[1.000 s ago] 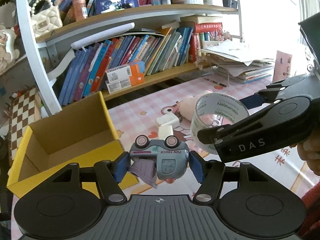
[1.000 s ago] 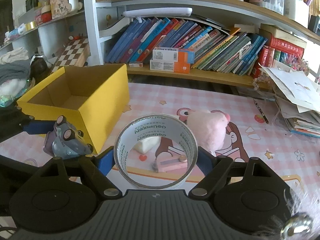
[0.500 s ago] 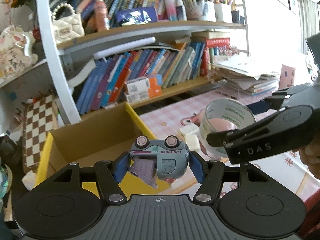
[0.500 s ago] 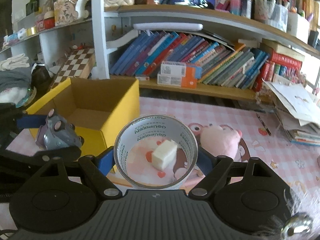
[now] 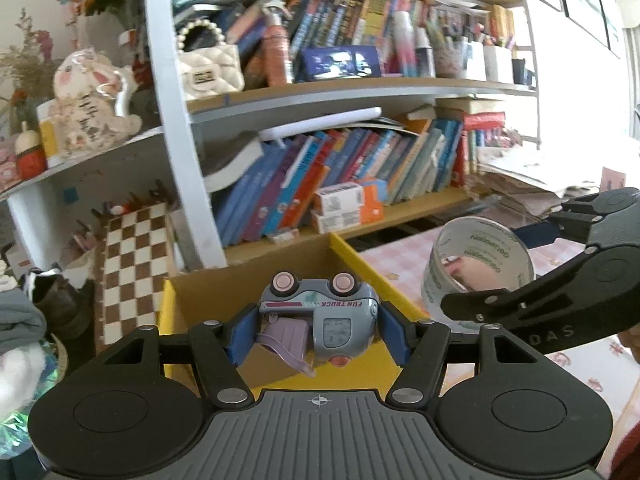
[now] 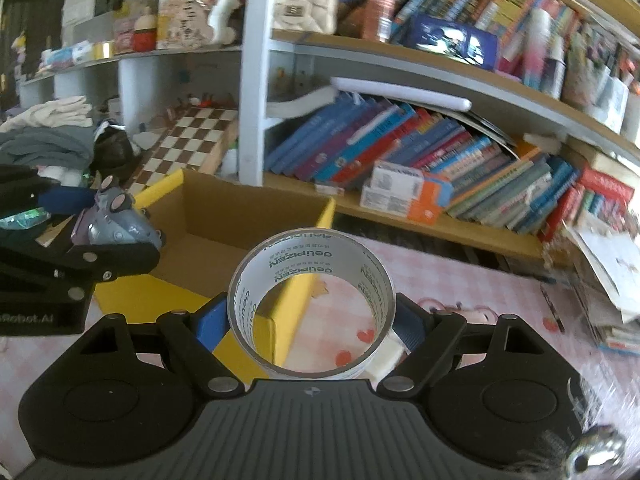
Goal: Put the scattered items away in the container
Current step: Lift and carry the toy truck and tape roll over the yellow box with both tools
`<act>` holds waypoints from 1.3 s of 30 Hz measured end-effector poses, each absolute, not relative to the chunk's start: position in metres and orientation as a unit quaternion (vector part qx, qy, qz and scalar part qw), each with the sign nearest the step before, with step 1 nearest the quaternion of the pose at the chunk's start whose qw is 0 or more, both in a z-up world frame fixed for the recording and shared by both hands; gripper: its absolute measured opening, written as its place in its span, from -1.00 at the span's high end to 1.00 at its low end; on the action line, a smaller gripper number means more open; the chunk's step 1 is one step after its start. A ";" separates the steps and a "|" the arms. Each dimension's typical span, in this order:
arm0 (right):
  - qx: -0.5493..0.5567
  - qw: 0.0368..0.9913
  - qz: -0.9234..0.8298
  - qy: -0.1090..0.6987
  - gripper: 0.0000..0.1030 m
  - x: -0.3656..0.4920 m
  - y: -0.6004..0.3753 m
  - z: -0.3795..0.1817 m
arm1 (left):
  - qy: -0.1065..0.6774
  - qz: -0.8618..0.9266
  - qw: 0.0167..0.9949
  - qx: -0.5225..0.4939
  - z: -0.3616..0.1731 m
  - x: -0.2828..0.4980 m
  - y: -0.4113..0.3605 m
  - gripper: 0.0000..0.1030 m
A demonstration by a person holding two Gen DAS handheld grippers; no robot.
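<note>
The left hand-held gripper [image 5: 316, 330] is clamping an upside-down toy truck [image 5: 320, 314] above the open yellow box [image 6: 224, 240] at the tabletop's left edge. The right hand-held gripper [image 6: 310, 320] is gripping a tape roll [image 6: 312, 304] over the box's right wall. Both are carrying toward the box; next, lowering inside and letting go. A second ago, both were hanging lower, short of the box.

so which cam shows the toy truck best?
Left wrist: the toy truck sits centred and close in the left hand-held gripper, upside down, lettering readable. Right wrist shows it only small at the left edge, partly hidden by gripper arms.
</note>
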State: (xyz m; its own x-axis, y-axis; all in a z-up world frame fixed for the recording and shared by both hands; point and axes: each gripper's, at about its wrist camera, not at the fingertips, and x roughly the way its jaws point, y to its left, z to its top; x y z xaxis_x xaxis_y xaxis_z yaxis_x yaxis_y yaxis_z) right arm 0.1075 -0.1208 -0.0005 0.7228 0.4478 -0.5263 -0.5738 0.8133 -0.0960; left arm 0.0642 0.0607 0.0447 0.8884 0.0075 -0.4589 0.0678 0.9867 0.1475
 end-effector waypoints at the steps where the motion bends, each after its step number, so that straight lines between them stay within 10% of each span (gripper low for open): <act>1: -0.131 0.918 0.283 0.246 -0.60 0.108 -0.117 0.001 | 0.234 -0.012 0.969 0.079 0.045 0.065 0.065 -0.24; 39: -0.327 0.802 0.436 0.246 -0.60 0.189 0.014 -0.043 | 0.309 0.031 0.947 0.083 0.007 0.163 0.126 -0.24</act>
